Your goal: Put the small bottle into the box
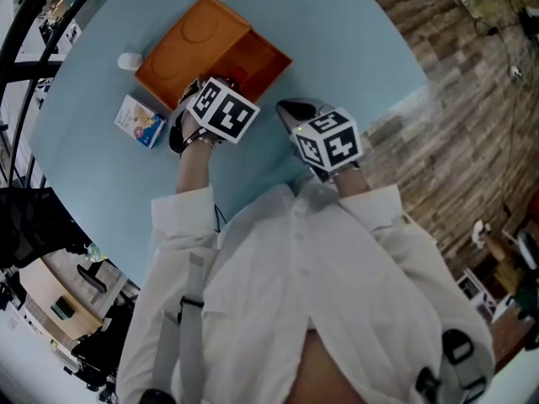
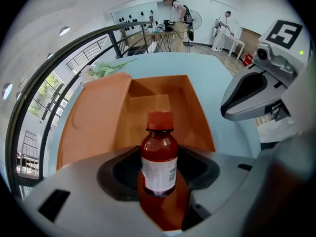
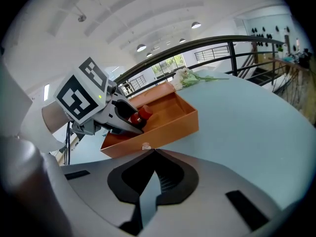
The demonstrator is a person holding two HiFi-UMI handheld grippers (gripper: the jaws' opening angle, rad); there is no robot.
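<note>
Far left on the worktop (image 1: 354,49): one small white round item (image 1: 129,61) and one small blue-and-white carton (image 1: 140,121), both just beside the box. One orange box (image 1: 253,57), open, with a flat lid-like half on its left; the inside looks empty. Left hand-held gripper (image 2: 159,172) clamps the one small bottle (image 2: 159,154), which is upright with a red cap and white label, at the box's near edge, not yet inside. Right hand-held gripper (image 3: 153,174): jaws closed together, nothing in them, near the box. Task judged about half done: bottle picked; lowering into the box and release are left.
</note>
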